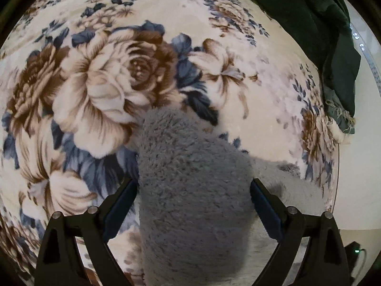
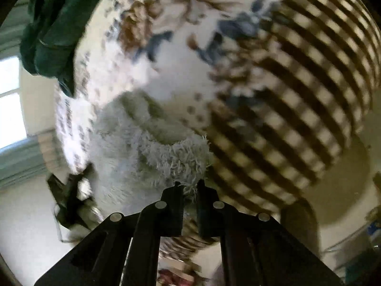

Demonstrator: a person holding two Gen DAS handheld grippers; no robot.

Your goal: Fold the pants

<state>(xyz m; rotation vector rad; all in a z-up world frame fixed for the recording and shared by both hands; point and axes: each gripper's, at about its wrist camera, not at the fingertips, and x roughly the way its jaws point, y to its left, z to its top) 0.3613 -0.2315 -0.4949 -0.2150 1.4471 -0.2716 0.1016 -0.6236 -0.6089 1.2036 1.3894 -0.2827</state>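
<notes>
The pants [image 1: 190, 186] are grey and fluffy and lie on a floral blanket [image 1: 100, 90]. In the left wrist view my left gripper [image 1: 194, 190] is open, its two fingers standing on either side of a bunched grey fold that fills the gap between them. In the right wrist view the pants [image 2: 142, 147] look pale and shaggy. My right gripper [image 2: 189, 186] is shut on a tuft of the pants' edge. That view is blurred by motion.
A dark green garment [image 1: 309, 23] lies at the blanket's far right edge and also shows in the right wrist view [image 2: 54, 28]. A brown-and-cream checked part of the blanket [image 2: 297, 95] lies to the right. Pale floor [image 1: 352, 178] lies beyond the edge.
</notes>
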